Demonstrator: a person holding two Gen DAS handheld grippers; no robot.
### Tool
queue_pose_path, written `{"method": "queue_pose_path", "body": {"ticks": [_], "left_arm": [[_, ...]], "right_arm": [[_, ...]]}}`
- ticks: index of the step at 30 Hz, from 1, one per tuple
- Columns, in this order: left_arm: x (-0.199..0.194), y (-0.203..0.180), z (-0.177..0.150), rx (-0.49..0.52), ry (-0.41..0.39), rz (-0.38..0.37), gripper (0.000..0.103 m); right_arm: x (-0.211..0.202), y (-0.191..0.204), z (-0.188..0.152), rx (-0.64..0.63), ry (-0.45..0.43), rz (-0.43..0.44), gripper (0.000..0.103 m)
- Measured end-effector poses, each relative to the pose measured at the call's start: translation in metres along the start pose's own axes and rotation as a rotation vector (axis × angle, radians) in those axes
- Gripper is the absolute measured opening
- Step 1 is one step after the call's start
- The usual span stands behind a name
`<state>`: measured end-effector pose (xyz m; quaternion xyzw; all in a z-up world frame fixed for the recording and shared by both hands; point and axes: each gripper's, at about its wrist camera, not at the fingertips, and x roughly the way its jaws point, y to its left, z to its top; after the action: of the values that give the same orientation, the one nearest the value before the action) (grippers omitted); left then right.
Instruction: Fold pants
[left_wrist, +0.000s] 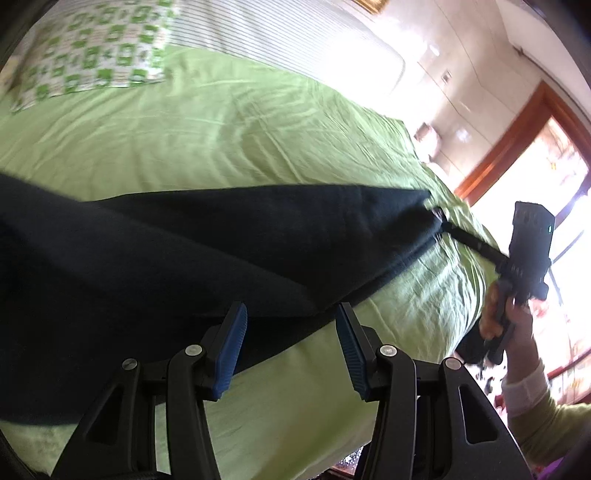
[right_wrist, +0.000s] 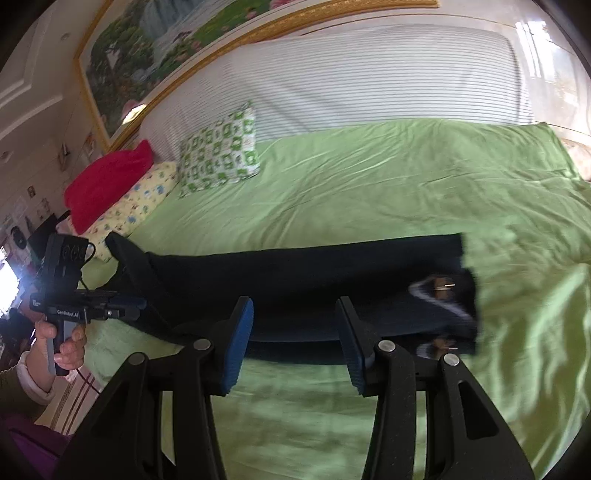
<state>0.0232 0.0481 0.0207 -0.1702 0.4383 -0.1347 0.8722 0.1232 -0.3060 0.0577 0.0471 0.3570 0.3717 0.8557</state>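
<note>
Dark pants (left_wrist: 229, 236) lie stretched out lengthwise on the green bed sheet (left_wrist: 221, 129). My left gripper (left_wrist: 291, 310) hovers open just above their near edge, nothing between its blue pads. In the right wrist view the pants (right_wrist: 295, 273) run left to right, with the white-striped waistband (right_wrist: 439, 295) at the right end. My right gripper (right_wrist: 295, 304) is open over the near edge, its fingers empty. The left gripper (right_wrist: 138, 304), held by a hand, shows at the pants' left end. The right gripper (left_wrist: 441, 221) reaches toward the far right end in the left wrist view.
A green-patterned pillow (right_wrist: 221, 155), a yellow pillow (right_wrist: 133, 206) and a red cushion (right_wrist: 107, 184) lie near the striped headboard (right_wrist: 369, 81). A framed picture (right_wrist: 166, 44) hangs above. The bed's right edge drops off toward a wooden door frame (left_wrist: 509, 144).
</note>
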Motion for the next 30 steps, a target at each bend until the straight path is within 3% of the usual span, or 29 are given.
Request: {"method": "queue_pose_path", "body": {"ticks": [8, 11, 19, 22, 30], "left_arm": [[-0.05, 0.058, 0.002, -0.176, -0.101, 0.076, 0.065], [-0.067, 0.081, 0.004, -0.251, -0.128, 0.111, 0.071], [-0.111, 0.131, 0.015, -0.39, -0.218, 0.127, 0.075], [-0.116, 0.144, 0.023, -0.435, -0.209, 0.157, 0.078], [-0.118, 0.17, 0.04, -0.596, -0.232, 0.117, 0.078]], "right_arm": [[0.044, 0.054, -0.005, -0.037, 0.056, 0.124, 0.05], [0.06, 0.074, -0.003, -0.045, 0.069, 0.167, 0.069], [0.087, 0.125, 0.005, -0.12, 0.078, 0.259, 0.069], [0.099, 0.139, 0.01, -0.145, 0.086, 0.277, 0.069], [0.122, 0.177, 0.014, -0.245, 0.117, 0.31, 0.069]]}}
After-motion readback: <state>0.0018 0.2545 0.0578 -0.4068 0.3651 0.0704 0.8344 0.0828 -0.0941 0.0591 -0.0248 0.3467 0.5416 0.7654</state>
